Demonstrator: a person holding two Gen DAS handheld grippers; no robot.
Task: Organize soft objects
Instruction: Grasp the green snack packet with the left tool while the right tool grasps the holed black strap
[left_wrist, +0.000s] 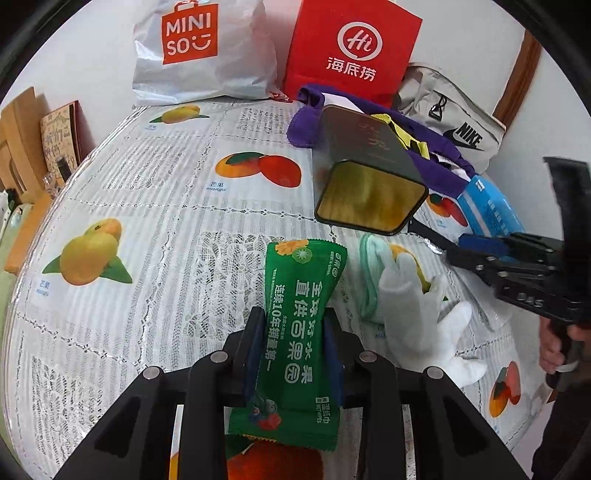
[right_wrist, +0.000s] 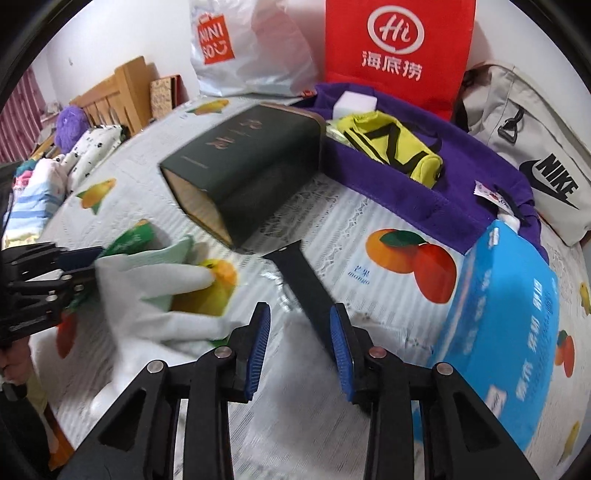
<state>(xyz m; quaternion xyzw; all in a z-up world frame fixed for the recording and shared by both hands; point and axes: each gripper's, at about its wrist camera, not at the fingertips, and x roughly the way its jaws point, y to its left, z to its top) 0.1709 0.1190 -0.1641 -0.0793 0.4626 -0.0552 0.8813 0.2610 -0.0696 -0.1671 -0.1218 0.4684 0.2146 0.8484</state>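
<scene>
Left wrist: wipes packet (left_wrist: 301, 332) within left claw (left_wrist: 293, 349), seemingly pinched.

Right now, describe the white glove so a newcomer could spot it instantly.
Start at the dark green tin lying on its side on the fruit-print tablecloth. Just in front of its open end lies the white glove, fingers spread, beside the green wet-wipes packet clamped in the left gripper. It is the only plain white item there.
</scene>
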